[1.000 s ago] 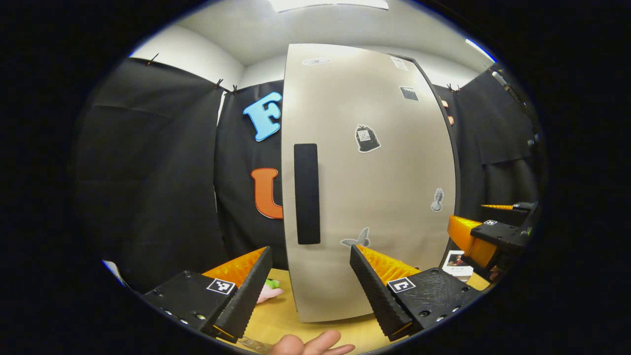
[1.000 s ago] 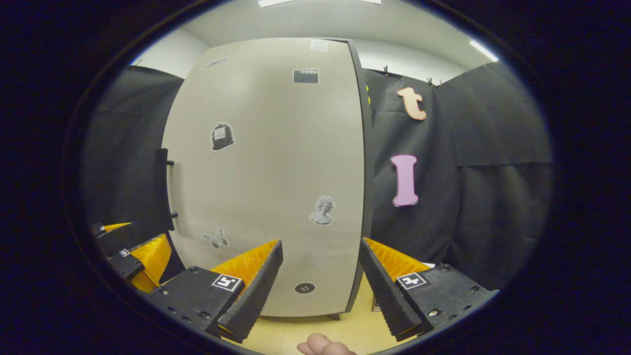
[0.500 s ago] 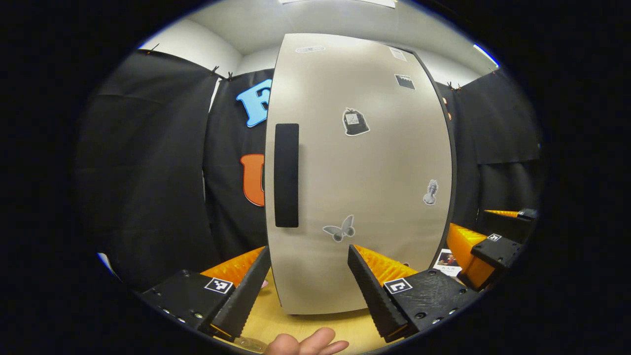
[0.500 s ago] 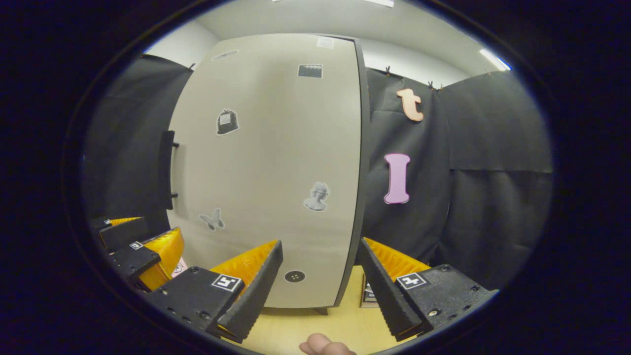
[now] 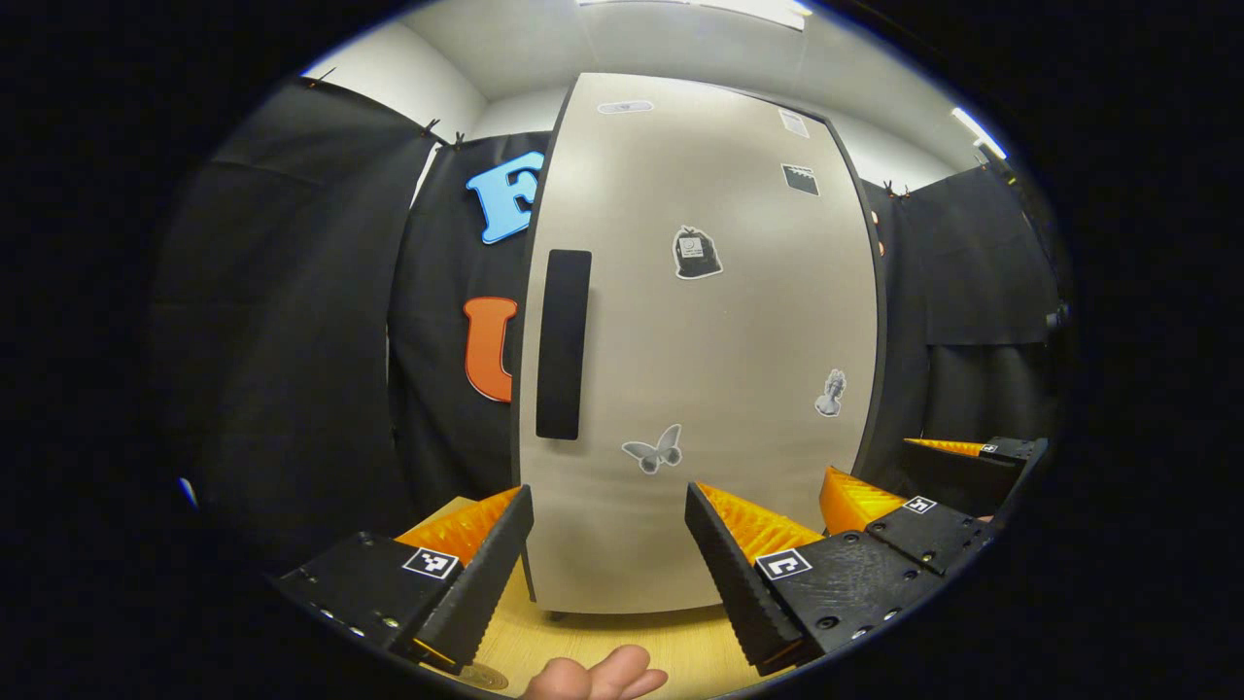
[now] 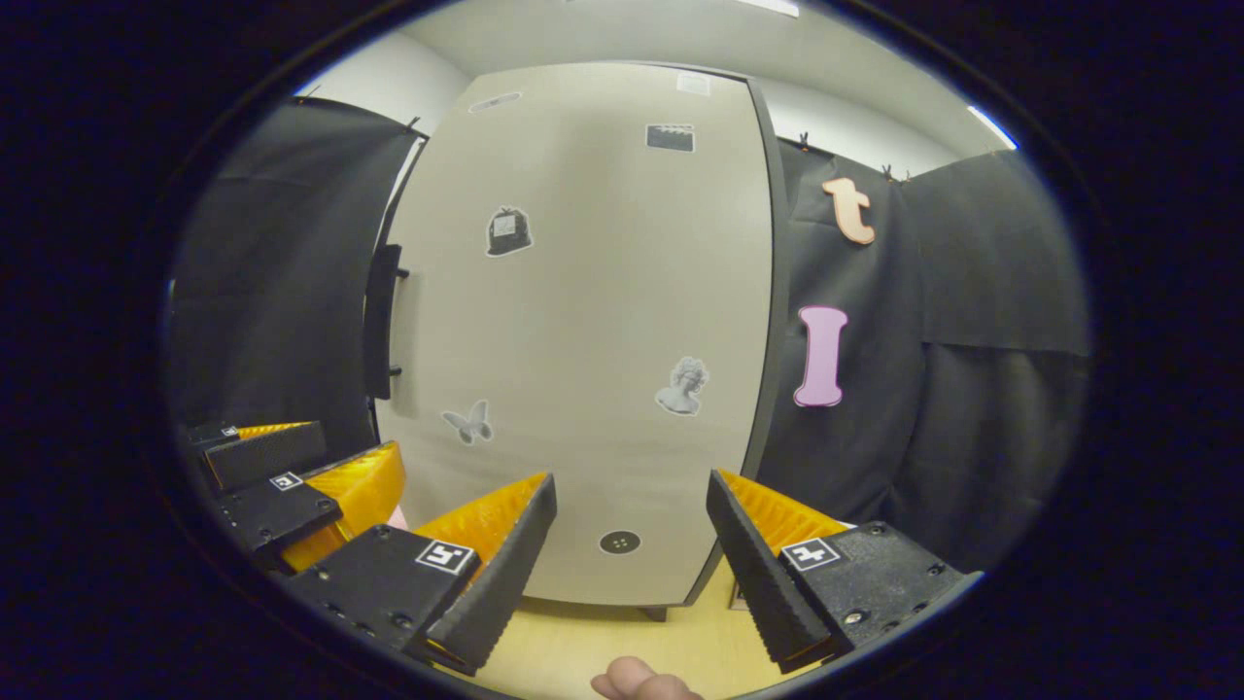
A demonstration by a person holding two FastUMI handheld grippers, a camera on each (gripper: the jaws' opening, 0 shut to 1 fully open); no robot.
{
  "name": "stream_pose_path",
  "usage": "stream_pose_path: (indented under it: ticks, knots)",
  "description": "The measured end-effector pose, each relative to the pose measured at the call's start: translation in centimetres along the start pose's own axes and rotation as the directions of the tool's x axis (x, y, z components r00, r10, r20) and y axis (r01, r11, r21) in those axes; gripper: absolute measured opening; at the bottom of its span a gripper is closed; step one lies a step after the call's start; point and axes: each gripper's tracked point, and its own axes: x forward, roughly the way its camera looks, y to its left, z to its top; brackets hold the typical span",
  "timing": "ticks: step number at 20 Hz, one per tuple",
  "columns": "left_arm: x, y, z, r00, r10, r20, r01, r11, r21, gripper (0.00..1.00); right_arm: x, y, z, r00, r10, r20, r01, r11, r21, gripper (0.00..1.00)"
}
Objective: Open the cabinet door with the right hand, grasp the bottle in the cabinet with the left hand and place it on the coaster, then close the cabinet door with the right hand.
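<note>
**Both grippers face the shut cabinet door**

The cabinet (image 5: 700, 331) stands upright on a wooden table (image 5: 603, 642), its pale door (image 6: 583, 321) shut flat against the dark frame. The bottle cannot be seen behind that door, and no coaster can be made out.

In the left gripper view the left gripper (image 5: 607, 564) sits low before the door, its jaws wide apart with nothing between them. The door's black vertical handle (image 5: 564, 345) lies near the door's left edge, above and a little left of that gripper. Stickers dot the door: a butterfly (image 5: 653, 449) right of the handle's lower end, a bag (image 5: 696, 254) higher up, a bust (image 5: 829, 393) near the door's right edge. The right gripper (image 5: 904, 486) shows beside the door's lower right corner, its orange fingers spread.

In the right gripper view the right gripper (image 6: 630, 559) is also spread, empty, pointed at the door's lower part. A small dark round sticker (image 6: 619, 542) on the door shows in the gap between its fingers. The handle appears edge-on at the door's left side, standing off the door on two posts. A fingertip (image 6: 641, 681) pokes in at the bottom, over the table.
</note>
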Motion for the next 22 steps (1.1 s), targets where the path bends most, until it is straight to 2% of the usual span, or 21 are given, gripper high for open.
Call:
stream_pose_path:
  ticks: [4,6,7,9,10,14,22]
  knots:
    - [0.0,0.4,0.1,1.000,0.023,0.002,-0.024,0.999,0.023,0.95,-0.3,-0.2,0.9,0.999,0.019,0.029,-0.019,1.000,0.022,1.00]
    - [0.2,-0.3,0.3,1.000,0.012,0.010,-0.012,1.000,0.026,0.95,-0.7,0.2,1.4,0.998,0.044,0.051,-0.045,0.999,0.013,0.97]
    - [0.1,-0.6,0.5,1.000,0.007,0.016,-0.007,0.999,0.033,0.95,-0.9,0.3,1.6,0.997,0.051,0.061,-0.051,0.999,0.004,1.00]
    - [-0.1,-1.1,0.8,0.999,-0.009,0.037,0.008,0.999,0.036,0.95,-1.1,-0.2,1.9,0.996,0.049,0.077,-0.050,0.999,0.008,0.99]
    - [-0.3,-1.5,1.0,0.999,-0.017,0.045,0.016,0.999,0.037,0.95,-1.2,-0.4,1.7,0.996,0.049,0.074,-0.050,0.999,0.014,0.96]
    - [-0.8,-1.5,0.7,0.999,-0.023,0.047,0.020,0.998,0.053,0.95,-1.7,-0.2,0.9,0.995,0.083,0.054,-0.085,0.995,0.043,0.96]
    - [-1.7,-0.9,0.3,0.999,0.004,0.034,-0.006,0.998,0.062,0.95,-2.5,0.3,0.3,0.992,0.121,0.048,-0.123,0.992,0.039,0.96]
